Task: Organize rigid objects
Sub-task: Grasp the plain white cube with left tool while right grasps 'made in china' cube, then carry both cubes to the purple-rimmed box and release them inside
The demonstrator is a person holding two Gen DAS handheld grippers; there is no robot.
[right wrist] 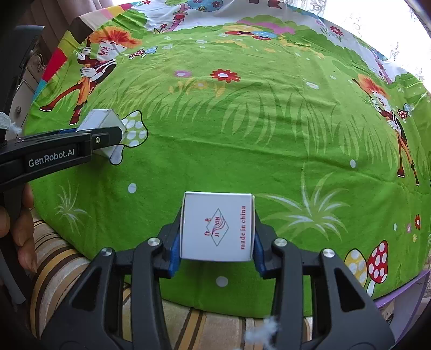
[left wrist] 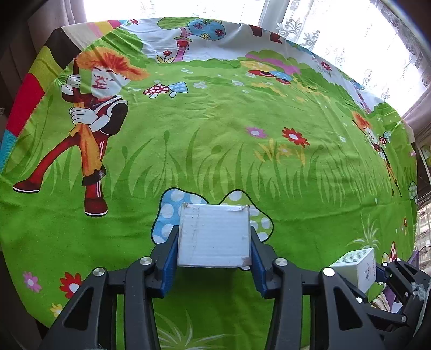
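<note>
White plain cardboard box [left wrist: 214, 235] clamped in left gripper [left wrist: 214, 250]; printed white carton [right wrist: 217, 226] clamped in right gripper [right wrist: 216, 242]. Carton sits at 4 o'clock of box; a shallow grip could let either slip onto green cartoon cloth [left wrist: 215, 140].

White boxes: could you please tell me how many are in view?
2. A plain white box sits in the left claw; a printed "made in china" box in the right claw.

Looks like someone's home, probably a living room or bedroom. The desk is covered with a kids' cartoon cloth [left wrist: 215, 129], all green grass, mushrooms and a little orange-haired guy. Lace curtains [left wrist: 309, 29] hang over a bright window behind it, with heavier drapes [left wrist: 54, 16] to the side, and a striped rug [right wrist: 62, 258] lies on the floor.
</note>
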